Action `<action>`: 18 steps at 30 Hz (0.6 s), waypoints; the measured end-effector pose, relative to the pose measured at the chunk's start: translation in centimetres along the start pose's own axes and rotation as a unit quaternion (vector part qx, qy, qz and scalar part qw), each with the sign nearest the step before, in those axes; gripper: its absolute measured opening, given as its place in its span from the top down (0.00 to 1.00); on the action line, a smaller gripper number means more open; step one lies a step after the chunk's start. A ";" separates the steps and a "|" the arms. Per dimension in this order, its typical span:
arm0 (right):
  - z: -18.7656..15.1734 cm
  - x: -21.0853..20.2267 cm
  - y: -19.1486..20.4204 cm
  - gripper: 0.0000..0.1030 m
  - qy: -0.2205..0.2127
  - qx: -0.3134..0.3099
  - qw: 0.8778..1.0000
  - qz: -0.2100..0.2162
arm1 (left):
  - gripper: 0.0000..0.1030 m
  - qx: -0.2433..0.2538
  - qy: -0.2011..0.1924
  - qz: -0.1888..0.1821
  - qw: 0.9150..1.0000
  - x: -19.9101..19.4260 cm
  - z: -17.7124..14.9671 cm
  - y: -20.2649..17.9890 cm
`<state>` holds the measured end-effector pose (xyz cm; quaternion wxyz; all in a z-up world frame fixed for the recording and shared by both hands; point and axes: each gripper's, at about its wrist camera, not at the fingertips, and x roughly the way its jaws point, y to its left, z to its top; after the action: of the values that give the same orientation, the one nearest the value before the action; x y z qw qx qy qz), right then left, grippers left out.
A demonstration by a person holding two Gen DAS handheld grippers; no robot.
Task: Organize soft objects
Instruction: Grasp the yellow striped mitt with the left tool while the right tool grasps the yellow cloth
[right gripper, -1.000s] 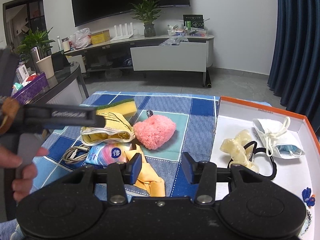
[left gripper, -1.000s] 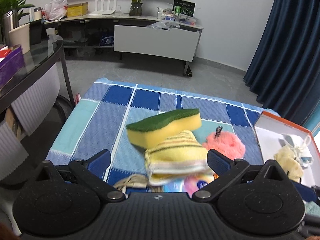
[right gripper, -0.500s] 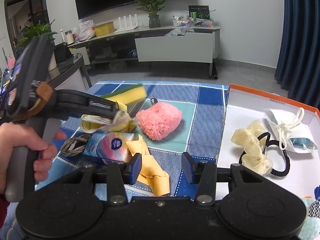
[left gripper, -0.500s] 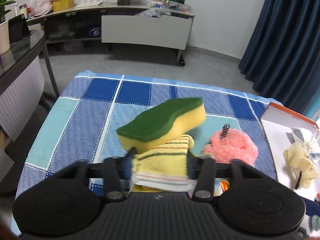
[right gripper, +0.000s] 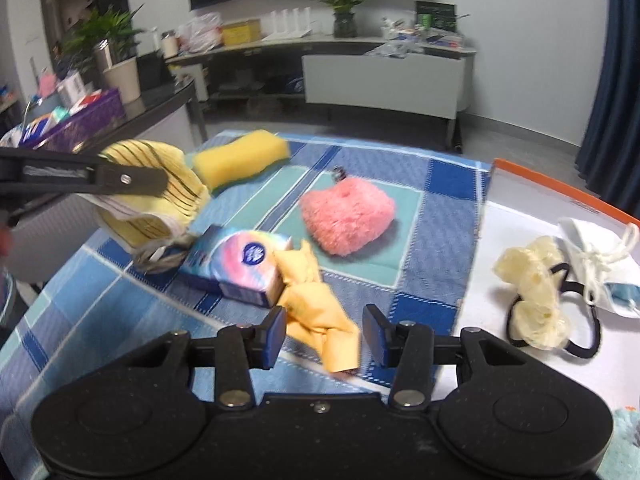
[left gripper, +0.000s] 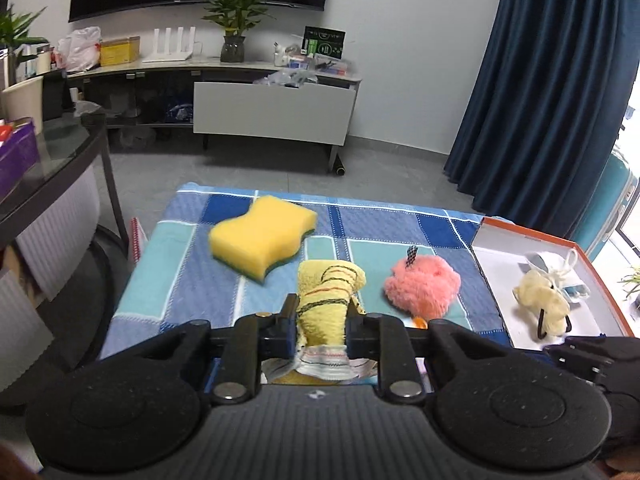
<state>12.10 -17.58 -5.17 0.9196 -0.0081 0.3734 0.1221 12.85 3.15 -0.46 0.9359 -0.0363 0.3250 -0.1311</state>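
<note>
striped cloth (left gripper: 326,300) now clamped, lifted, sponge (left gripper: 262,236) flipped

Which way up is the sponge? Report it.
Yellow side up: the sponge shows its yellow face on top, green scouring layer underneath against the blue checked cloth.

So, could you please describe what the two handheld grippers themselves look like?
Both look alike: the left gripper and right gripper have matte black bodies with two round housings, silver bolts, black finger arms and blue pads. The side of the left one carries faint white lettering, unreadable.

yellow striped cloth (left gripper: 326,300), pink puff (left gripper: 424,286), blue-checked blanket (left gripper: 176,280)
</note>
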 end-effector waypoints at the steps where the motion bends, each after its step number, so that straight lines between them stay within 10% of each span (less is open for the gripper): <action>1: 0.1 0.3 0.3 0.48 0.002 -0.006 1.000 -0.001 | 0.78 0.001 -0.002 0.002 1.000 -0.1 -0.2 0.0; 18: 1.3 1.6 2.6 0.71 0.011 -0.032 0.999 -0.021 | 0.78 0.008 0.001 0.002 1.000 -0.4 -1.4 -0.6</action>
<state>13.51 -14.58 -5.09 0.9171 -0.0461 0.3789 0.1147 11.52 2.73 -1.24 0.9361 -0.0277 0.3251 -0.1314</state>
